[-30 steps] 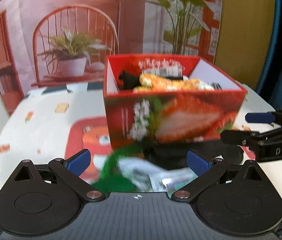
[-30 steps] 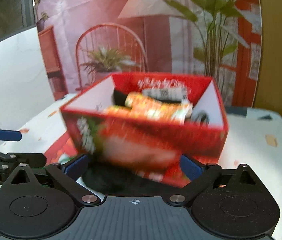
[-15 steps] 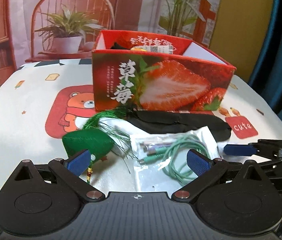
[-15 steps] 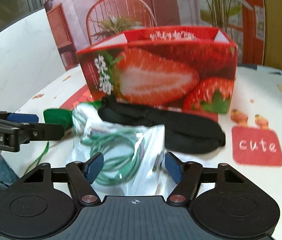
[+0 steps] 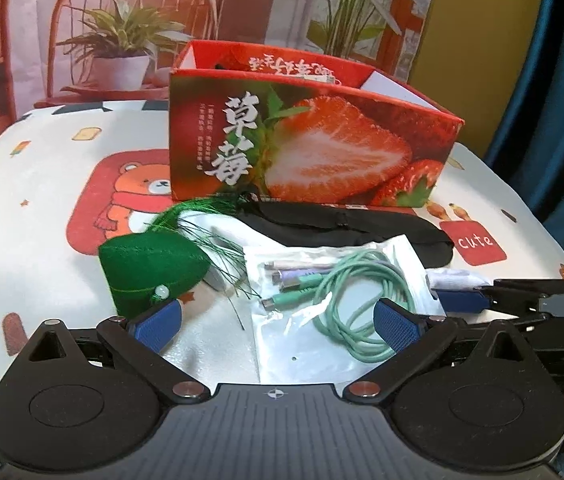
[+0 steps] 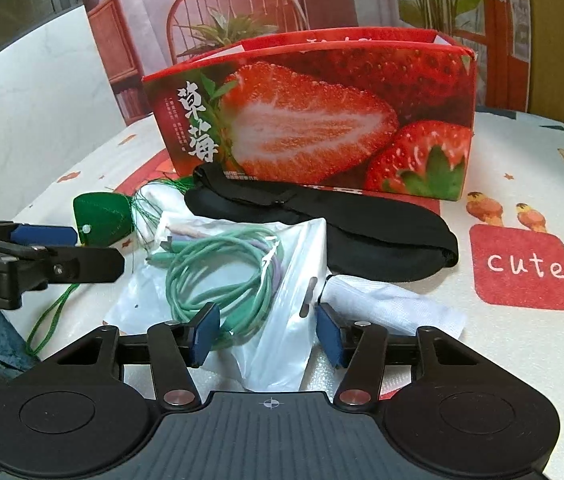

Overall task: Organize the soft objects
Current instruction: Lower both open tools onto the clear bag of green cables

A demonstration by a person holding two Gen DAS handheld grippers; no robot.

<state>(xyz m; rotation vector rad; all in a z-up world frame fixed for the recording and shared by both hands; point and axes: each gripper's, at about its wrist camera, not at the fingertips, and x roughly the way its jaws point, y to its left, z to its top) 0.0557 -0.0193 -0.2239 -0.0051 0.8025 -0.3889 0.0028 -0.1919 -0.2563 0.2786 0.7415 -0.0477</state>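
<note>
Two grippers hover low over a printed tablecloth (image 5: 41, 184), both aimed at the clutter lying in front of the strawberry box (image 5: 310, 136). That red box stands upright and open at the top; whatever sits inside it shows only as slivers over the rim, too little to name.

Right against the foot of the box lies a black eye mask (image 6: 322, 220), stretched along the box's front face. Nearer the cameras than the mask, and overlapping its front edge, is a clear plastic bag (image 6: 282, 320) holding a coiled green cable (image 6: 217, 272). To the box's front left sits a green felt pouch (image 5: 149, 268) with a tassel (its loose threads fan out toward the bag). A small white packet (image 6: 394, 300) lies beside the bag, on the side away from the pouch.

The right gripper (image 6: 267, 334) has just been narrowing its jaws, which now stand about half apart with the crumpled near edge of the bag rising between the blue pads; whether the pads actually press on the plastic I cannot tell.

The left gripper (image 5: 277, 320) stands wide, one blue pad just beside the pouch and the other over the cable bag, gripping nothing.
</note>
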